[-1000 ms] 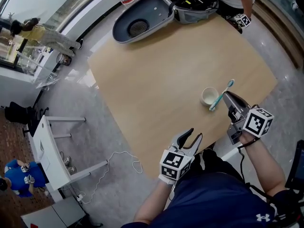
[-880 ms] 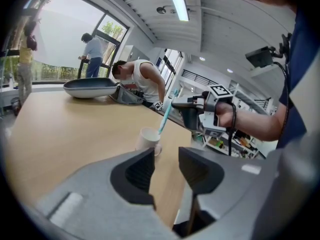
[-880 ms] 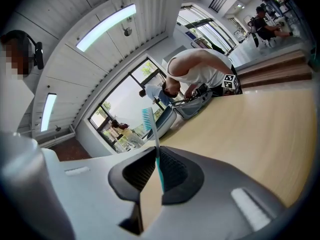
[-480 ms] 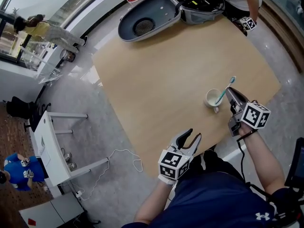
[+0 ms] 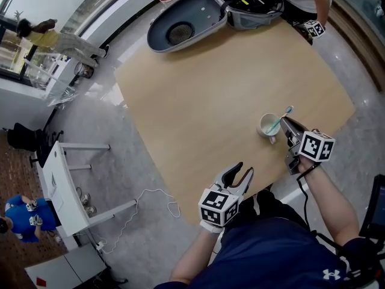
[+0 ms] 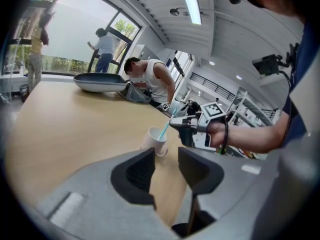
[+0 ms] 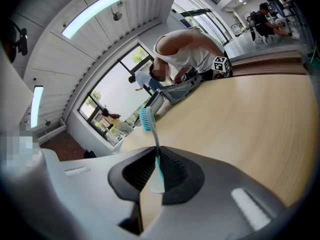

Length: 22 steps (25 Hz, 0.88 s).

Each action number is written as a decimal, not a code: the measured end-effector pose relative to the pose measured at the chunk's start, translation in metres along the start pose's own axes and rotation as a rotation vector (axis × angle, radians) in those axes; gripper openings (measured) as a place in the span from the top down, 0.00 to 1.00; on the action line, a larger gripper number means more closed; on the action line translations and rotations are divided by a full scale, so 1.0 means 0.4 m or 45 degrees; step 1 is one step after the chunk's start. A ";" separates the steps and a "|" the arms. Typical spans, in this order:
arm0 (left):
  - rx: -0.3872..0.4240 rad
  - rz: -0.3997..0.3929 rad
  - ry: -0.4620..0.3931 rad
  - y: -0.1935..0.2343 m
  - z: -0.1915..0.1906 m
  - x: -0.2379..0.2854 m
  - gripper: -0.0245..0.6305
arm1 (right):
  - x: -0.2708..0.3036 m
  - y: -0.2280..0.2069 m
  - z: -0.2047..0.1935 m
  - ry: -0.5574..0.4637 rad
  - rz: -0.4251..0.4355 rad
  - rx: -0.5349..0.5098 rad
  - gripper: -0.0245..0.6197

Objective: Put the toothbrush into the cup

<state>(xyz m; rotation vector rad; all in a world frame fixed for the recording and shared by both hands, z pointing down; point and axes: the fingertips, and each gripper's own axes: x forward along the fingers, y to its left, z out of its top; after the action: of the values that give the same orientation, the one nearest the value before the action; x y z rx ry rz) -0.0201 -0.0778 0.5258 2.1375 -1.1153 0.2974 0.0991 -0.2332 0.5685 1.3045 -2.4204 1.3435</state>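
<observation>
While the nearly closed jaws of the right gripper (image 7: 156, 156) pinch the pale blue plastic toothbrush (image 7: 150, 129) by its handle, bristles up, its lower end slants into the small white ceramic cup (image 5: 268, 125) at 4 o'clock on the light wooden table (image 5: 204, 89), likely ready for release. The left gripper (image 6: 166, 159), at 6 o'clock, hangs half open and empty, apparently kept clear.
</observation>
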 end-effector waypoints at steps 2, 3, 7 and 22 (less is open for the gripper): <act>-0.003 -0.006 0.005 -0.001 -0.002 0.001 0.74 | 0.008 -0.008 -0.021 0.027 -0.011 -0.008 0.91; -0.003 -0.009 0.009 -0.002 -0.004 0.001 0.74 | 0.011 -0.010 -0.031 0.040 -0.011 -0.012 0.91; -0.005 -0.007 0.017 -0.003 -0.006 0.006 0.74 | 0.026 -0.015 -0.063 0.096 -0.009 -0.026 0.91; -0.033 -0.002 0.004 -0.004 -0.009 0.011 0.74 | 0.016 0.009 -0.083 0.095 0.015 0.009 0.84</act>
<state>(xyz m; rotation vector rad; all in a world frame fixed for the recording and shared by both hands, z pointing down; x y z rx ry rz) -0.0157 -0.0776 0.5299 2.1148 -1.1095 0.2841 0.0822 -0.2121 0.5892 1.2204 -2.3798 1.3793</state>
